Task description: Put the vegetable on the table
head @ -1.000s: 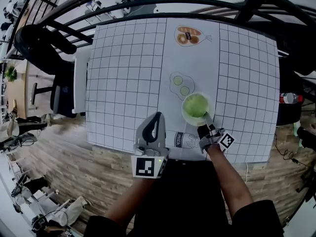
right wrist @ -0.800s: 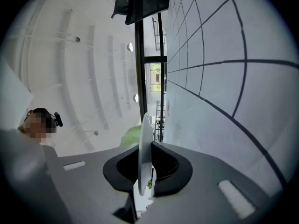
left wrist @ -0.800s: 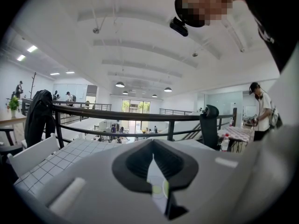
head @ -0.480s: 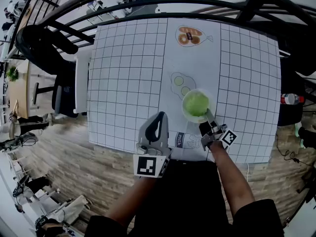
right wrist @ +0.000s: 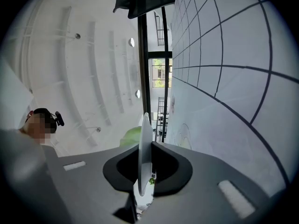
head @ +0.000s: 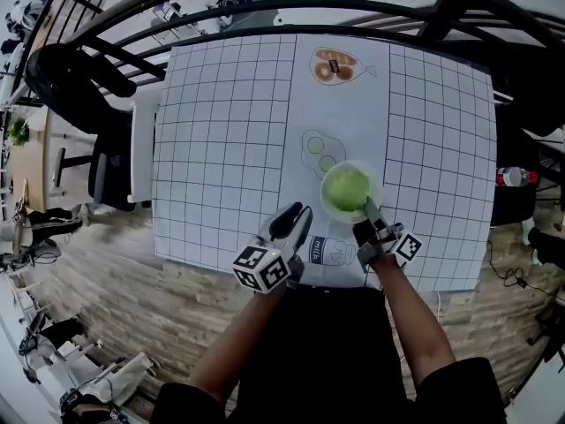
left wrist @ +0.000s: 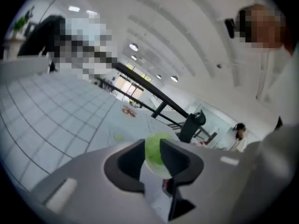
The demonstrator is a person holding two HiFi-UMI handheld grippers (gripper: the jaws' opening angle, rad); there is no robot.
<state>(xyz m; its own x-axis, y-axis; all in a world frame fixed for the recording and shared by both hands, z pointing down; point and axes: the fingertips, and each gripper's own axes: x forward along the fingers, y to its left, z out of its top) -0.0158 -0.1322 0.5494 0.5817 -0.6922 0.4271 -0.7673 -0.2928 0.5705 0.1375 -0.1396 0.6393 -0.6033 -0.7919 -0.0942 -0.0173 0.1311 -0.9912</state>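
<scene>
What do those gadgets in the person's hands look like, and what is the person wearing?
Both are grey handheld tools with dark-lined tongs. The left gripper and the right gripper each carry a white cube printed with black square markers. The person wears dark short sleeves.

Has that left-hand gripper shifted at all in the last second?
Yes. The left gripper has leaned right, toward the milk drawing on the table; its jaws have just been opening, nothing between them.
</scene>
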